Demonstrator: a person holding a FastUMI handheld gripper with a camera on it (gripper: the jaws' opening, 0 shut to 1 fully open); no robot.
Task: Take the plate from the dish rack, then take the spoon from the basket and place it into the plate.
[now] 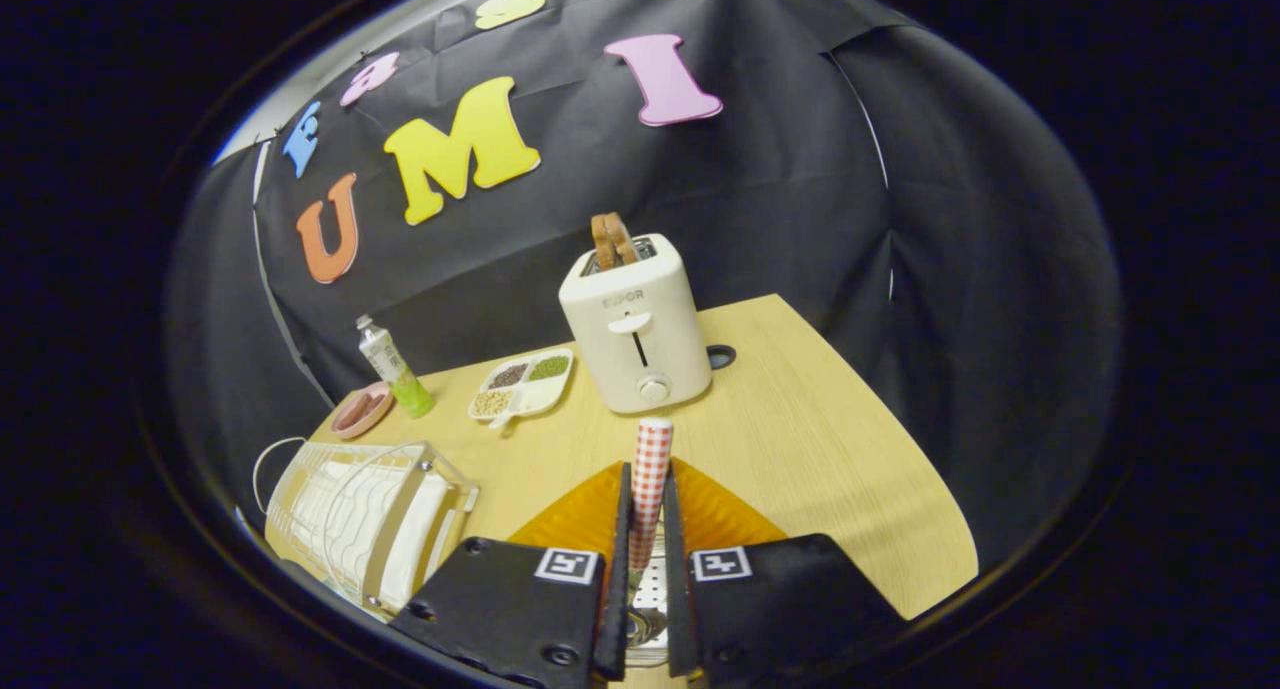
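My gripper (647, 474) is shut on the spoon (652, 447), whose red-and-white checked handle stands upright between the two fingers and pokes out above their tips. The spoon's lower end runs down between the fingers to a pale perforated surface (650, 581), perhaps the basket, with something shiny below it. An orange ribbed plate (572, 519) lies flat on the wooden table (820, 449), just behind and under the fingers and partly hidden by them. The wire dish rack (350, 514), holding white items, stands to the left of the fingers.
A white toaster (637, 327) with bread in its slots stands beyond the fingers. To its left are a divided white tray of grains (522, 383), a green-bottomed bottle (394, 379) and a small pink dish (362, 409). A dark round hole (720, 355) is right of the toaster.
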